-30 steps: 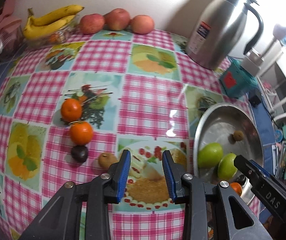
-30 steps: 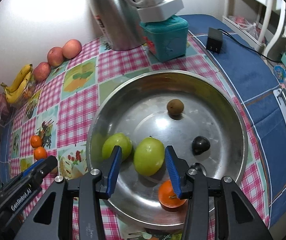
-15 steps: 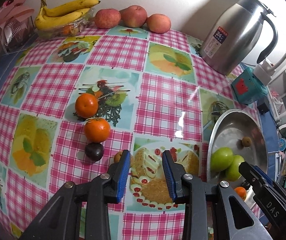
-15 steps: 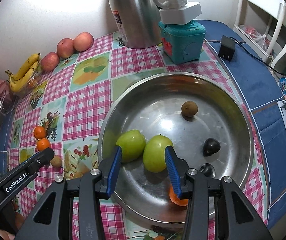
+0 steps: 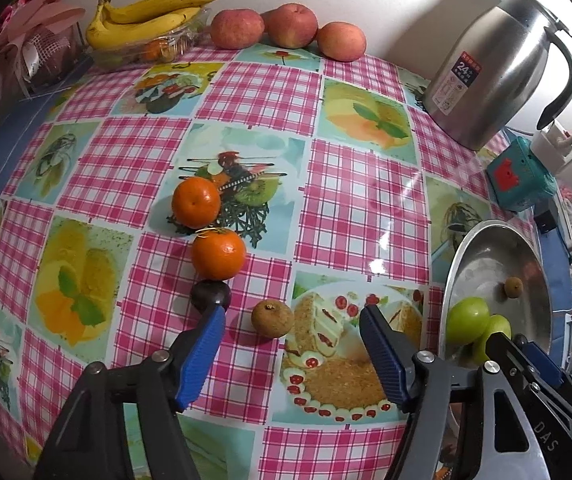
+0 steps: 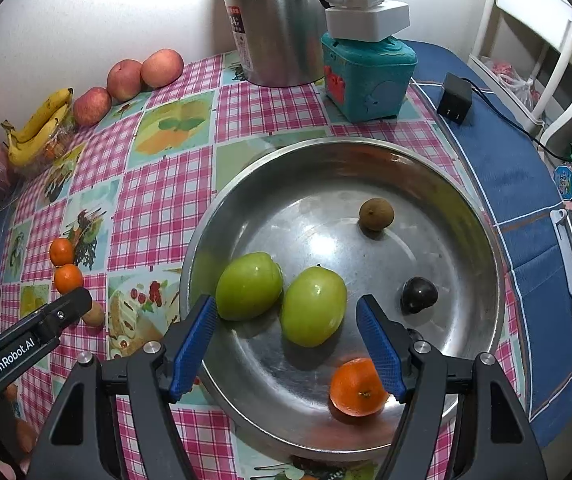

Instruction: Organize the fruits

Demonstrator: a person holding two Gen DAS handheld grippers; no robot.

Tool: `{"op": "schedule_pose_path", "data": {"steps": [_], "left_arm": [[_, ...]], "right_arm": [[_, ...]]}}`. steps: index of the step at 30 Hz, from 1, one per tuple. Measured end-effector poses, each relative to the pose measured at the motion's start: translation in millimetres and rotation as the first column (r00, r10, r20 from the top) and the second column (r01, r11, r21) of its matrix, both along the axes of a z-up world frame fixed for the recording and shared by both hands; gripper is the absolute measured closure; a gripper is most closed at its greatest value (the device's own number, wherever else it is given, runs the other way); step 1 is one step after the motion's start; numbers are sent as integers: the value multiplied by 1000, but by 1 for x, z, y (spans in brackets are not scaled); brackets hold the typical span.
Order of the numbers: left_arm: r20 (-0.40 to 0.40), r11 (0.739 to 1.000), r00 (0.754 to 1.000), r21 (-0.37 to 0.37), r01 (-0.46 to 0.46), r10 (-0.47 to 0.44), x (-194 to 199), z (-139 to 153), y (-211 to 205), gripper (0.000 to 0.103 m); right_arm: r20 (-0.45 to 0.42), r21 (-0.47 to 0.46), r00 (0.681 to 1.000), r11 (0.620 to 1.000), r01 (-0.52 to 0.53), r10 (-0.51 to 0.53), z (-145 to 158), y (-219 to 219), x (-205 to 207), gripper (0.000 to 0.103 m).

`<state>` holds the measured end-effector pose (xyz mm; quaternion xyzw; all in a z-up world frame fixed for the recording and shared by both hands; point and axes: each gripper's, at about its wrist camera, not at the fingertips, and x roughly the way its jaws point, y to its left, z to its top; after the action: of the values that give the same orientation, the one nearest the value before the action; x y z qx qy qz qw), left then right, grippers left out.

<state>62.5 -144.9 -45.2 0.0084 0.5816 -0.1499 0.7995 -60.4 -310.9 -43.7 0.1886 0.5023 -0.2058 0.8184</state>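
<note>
A: What's the biggest thing near your grippers?

B: The steel basin (image 6: pixel 481 304); take it as your landmark. The checked tablecloth (image 5: pixel 246 92) spreads out to its left, and the steel jug (image 6: pixel 274 20) stands beyond its far rim.

A: What lies inside the basin?

B: 2 green fruits (image 6: pixel 250 286) touch each other near its left wall. 1 tangerine (image 6: pixel 355 388) sits by the near rim, 1 dark plum (image 6: pixel 417 294) toward the right wall, and 1 small brown fruit (image 6: pixel 375 213) farther back.

A: And outside it?

B: Left of the basin, on the cloth, you have 2 tangerines (image 5: pixel 196 208), then another dark plum (image 5: pixel 210 296) and another brown fruit (image 5: pixel 272 317), in a line running toward you. Far past them, by the wall, sit 3 apples (image 5: pixel 238 28) and a bunch of bananas (image 5: pixel 146 12).

A: How do your fingers stand?

B: Your right gripper (image 6: pixel 287 322) hangs over the basin, its jaws spreading, with 1 green fruit between them, untouched. Your left gripper (image 5: pixel 291 330) hovers left of the basin, its jaws also spreading around the brown fruit, gripping nothing.
</note>
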Motion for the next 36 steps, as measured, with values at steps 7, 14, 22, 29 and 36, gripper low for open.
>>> {"op": "schedule_pose_path", "data": {"steps": [7, 14, 22, 29, 36], "left_arm": [[13, 1000, 1000, 7, -20, 20, 2, -2, 4, 0], [25, 999, 999, 31, -32, 32, 3, -4, 6, 0], [35, 998, 999, 47, -29, 28, 3, -4, 6, 0], [42, 999, 999, 43, -11, 9, 2, -2, 6, 0], [59, 999, 998, 31, 11, -13, 2, 6, 8, 0]], "right_arm": [[4, -12, 1000, 1000, 2, -2, 0, 0, 0, 28], [11, -53, 1000, 998, -22, 23, 1, 4, 1, 11], [19, -51, 1000, 999, -13, 14, 1, 3, 1, 10], [21, -47, 1000, 999, -9, 10, 0, 4, 0, 10], [36, -64, 999, 998, -15, 18, 3, 9, 2, 10]]}}
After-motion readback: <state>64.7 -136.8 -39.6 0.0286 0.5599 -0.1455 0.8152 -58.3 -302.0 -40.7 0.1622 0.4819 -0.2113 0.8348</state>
